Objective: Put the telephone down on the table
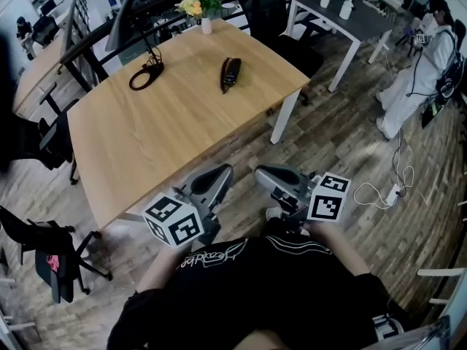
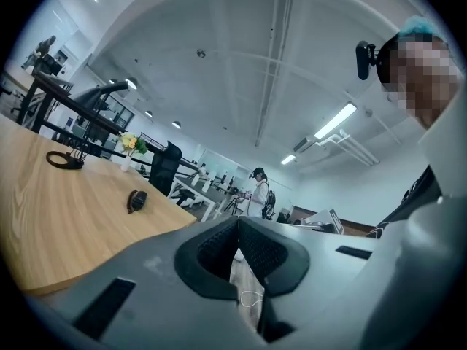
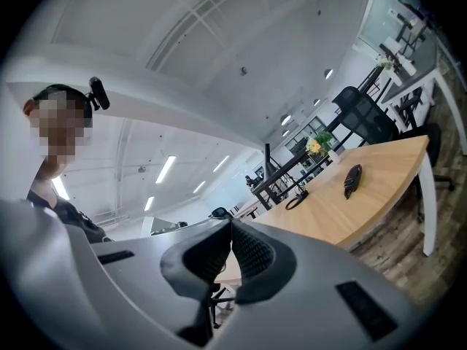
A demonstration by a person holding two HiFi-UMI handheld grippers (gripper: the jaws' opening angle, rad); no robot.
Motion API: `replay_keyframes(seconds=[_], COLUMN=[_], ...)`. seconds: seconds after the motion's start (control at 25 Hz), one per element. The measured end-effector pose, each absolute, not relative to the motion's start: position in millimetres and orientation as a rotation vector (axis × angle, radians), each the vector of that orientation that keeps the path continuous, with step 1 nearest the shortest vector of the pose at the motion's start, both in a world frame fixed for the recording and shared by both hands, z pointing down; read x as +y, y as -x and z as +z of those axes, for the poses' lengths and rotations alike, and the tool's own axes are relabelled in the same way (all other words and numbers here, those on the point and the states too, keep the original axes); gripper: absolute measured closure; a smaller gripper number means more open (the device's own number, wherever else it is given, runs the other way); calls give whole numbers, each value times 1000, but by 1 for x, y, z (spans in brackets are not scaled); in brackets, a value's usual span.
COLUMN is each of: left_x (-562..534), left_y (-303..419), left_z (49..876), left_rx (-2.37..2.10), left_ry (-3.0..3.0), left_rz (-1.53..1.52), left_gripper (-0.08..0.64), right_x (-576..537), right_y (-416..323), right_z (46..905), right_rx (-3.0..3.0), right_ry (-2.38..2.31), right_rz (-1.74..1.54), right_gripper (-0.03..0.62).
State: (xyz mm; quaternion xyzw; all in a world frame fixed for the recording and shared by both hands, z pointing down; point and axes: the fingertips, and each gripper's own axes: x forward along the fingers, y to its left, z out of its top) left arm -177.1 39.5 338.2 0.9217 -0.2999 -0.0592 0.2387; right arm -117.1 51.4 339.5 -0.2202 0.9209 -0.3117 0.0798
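Closest to us is our own black shirt [image 1: 248, 283], and just ahead of it we hold both grippers low, off the near edge of the wooden surface [image 1: 146, 144] and over the plank floor [image 1: 343, 144]. Our left gripper [image 1: 223, 170] has its jaws pressed together with nothing between them; the left gripper view shows the two ribbed pads meeting at the tips. Our right gripper [image 1: 263, 172] is the same: jaws closed on each other, empty. The two grippers point toward one another, tips near but apart, each with its marker cube [image 1: 174, 219] close to our body.

We see the telephone [image 1: 230, 74] lying flat on the surface, a dark elongated handset toward the far right part of the top, well apart from both grippers. Left of it, also on the surface, sits a black ring-shaped base [image 1: 146, 75] with a stalk rising from it. Near the far edge stands a small white vase [image 1: 206, 25] with yellow flowers.

Beyond the surface is a second table [image 1: 343, 14] with a dark top and white legs. A person in white clothing [image 1: 412, 79] stands at the right, and a white cable [image 1: 385, 192] lies looped on the floor.
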Motion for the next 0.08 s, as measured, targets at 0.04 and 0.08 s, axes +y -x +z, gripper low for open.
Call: replay_keyframes(seconds=[0.04,0.08], left_x=[39,39], left_y=[178,179], left_z=[340,341], left_rx=[-819,-817], left_ry=[-2523,-2521], left_rz=[-161,-159], left_gripper=[552,552], right_x=[51,51], right_y=[119,120], right_z=[340,341], right_rx=[2752,2751], right_ry=[662,664], right_rz=[-933,-934], right_gripper=[552,552])
